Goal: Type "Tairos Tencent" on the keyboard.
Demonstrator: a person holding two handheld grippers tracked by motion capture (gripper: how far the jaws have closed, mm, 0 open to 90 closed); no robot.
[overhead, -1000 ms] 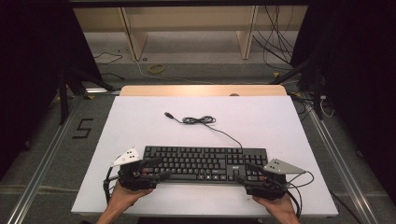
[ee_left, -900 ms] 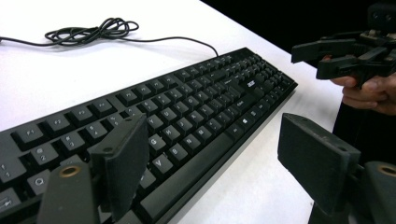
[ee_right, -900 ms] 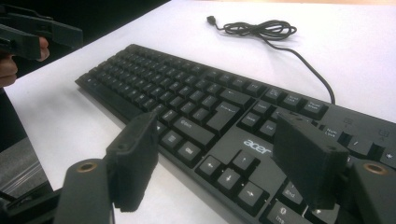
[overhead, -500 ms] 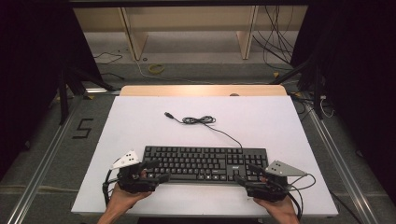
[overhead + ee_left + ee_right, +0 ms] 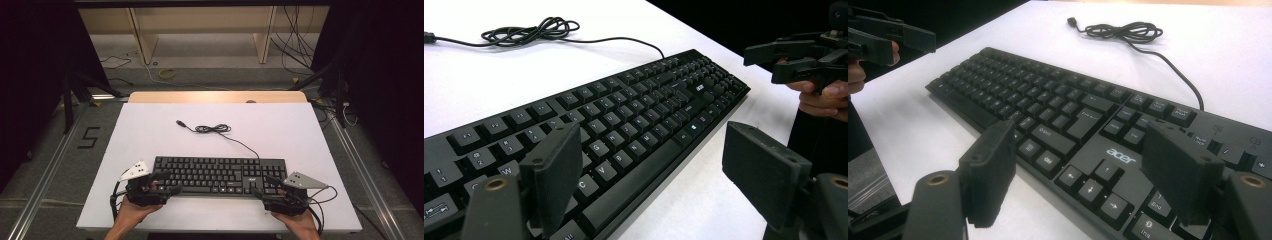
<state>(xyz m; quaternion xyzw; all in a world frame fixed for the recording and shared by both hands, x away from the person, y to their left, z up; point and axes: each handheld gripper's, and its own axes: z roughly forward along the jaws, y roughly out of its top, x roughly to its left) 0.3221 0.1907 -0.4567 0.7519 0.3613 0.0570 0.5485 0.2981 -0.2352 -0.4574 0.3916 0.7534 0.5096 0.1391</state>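
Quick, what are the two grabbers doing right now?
Left gripper: open, jaws spread over the keyboard's left end, holding nothing.
Right gripper: open, over its right end, holding nothing.

keyboard (image 5: 624,125): left end cut off | key legends (image 5: 215,172): too small to read

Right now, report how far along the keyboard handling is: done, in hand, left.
Done: both grippers are placed at the keyboard, the left gripper at its left end, the right gripper at its right end. In hand: each has its jaws open around the near edge, nothing clamped. Left: closing on the ends and any lift; the keyboard lies flat on the table, its cable coiled behind.
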